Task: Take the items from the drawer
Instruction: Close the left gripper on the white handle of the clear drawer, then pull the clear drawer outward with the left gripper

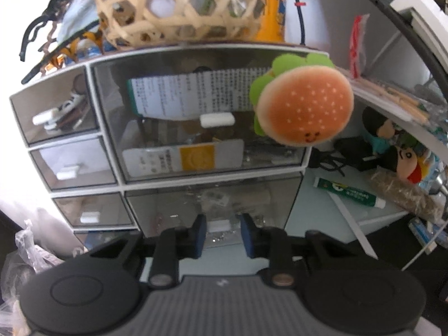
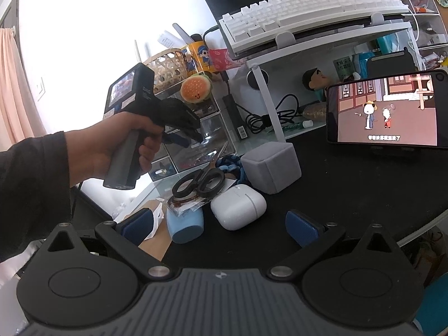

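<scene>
I have the left gripper (image 1: 222,233) up against the drawer unit (image 1: 168,140) at the back left of the bench (image 2: 364,196), its jaws standing slightly apart on either side of the small white handle (image 1: 219,227) of the lower wide drawer (image 1: 212,204); I cannot tell whether the pads touch the handle. That drawer looks shut or nearly so, with small clear packets dimly visible through its smoky front. The wide drawer above it holds a printed leaflet (image 1: 193,92) and a white and yellow card (image 1: 183,159). A woven basket (image 1: 179,5) sits on top of the unit, and a burger plush toy (image 1: 303,106) hangs at its upper right corner.

From the right wrist camera I see my left hand (image 2: 123,145) wrapped round the grip of that gripper. The right gripper (image 2: 219,231) hovers over the front of the bench with its jaws wide open and holding nothing. Just ahead of it lie a white earbud case (image 2: 238,205), a light blue cup (image 2: 184,224) on its side, black scissors (image 2: 200,182) and a grey box (image 2: 270,166), clustered close together. A phone (image 2: 386,109) stands at the right edge, playing a cartoon, and a white keyboard (image 2: 308,8) rests on the raised shelf (image 2: 322,39) behind.
</scene>
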A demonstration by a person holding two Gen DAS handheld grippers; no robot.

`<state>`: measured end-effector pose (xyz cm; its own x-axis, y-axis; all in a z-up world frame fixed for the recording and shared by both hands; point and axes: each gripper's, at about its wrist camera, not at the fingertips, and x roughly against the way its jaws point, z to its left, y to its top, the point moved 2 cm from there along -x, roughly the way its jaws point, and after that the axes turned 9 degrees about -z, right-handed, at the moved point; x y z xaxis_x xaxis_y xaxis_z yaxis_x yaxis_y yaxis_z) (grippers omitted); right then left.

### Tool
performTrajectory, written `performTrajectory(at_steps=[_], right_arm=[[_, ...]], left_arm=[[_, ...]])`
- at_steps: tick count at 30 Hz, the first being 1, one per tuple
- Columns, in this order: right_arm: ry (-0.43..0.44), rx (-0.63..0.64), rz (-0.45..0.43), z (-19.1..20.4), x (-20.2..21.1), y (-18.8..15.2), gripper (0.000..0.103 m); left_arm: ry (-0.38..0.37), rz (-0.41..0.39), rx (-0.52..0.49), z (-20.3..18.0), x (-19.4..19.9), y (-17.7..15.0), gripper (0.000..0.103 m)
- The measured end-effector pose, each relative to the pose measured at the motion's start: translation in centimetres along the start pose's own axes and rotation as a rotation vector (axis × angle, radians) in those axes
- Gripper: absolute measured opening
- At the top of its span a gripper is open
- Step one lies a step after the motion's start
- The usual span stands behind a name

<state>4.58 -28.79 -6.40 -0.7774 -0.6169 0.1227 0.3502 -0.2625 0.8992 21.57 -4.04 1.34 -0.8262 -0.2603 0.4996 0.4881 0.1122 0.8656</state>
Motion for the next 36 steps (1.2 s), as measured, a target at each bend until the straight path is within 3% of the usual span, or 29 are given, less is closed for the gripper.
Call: performTrajectory(at_steps=[3, 5, 14, 15, 21, 27, 36], right_arm=[[-0.002, -0.001, 0.0, -0.1, 0.0, 0.0, 0.103], [-0.003, -0.001, 0.0, -0.1, 0.0, 0.0, 0.103], [-0.001, -0.001, 0.002, -0.2, 0.1, 0.0, 0.103], [-0.003, -0.001, 0.002, -0.2, 0.0, 0.0, 0.103], [-0.007, -0.001, 0.001, 0.0, -0.1, 0.0, 0.103], [-0.007, 0.001, -0.001, 0.1, 0.0, 0.0, 0.103], [-0.008, 0.0, -0.001, -0.1, 0.1, 0.1, 0.103]], left_arm=[[0.02, 0.0, -0.021, -0.4, 0.2, -0.2, 0.028], [0.039, 0.003, -0.028, -0.5, 0.3, -0.2, 0.02], [0.04, -0.002, 0.002, -0.6, 1.4, -1.0, 0.016], [0.042, -0.002, -0.001, -0.6, 1.6, -1.0, 0.0], [0.051, 0.017, -0.004, -0.7, 2.4, -1.2, 0.001], [0.07, 0.02, 0.025, -1.2, 3.2, -1.8, 0.022], [0.103, 0.037, 0.038, -2.8, 3.8, -3.2, 0.023]])
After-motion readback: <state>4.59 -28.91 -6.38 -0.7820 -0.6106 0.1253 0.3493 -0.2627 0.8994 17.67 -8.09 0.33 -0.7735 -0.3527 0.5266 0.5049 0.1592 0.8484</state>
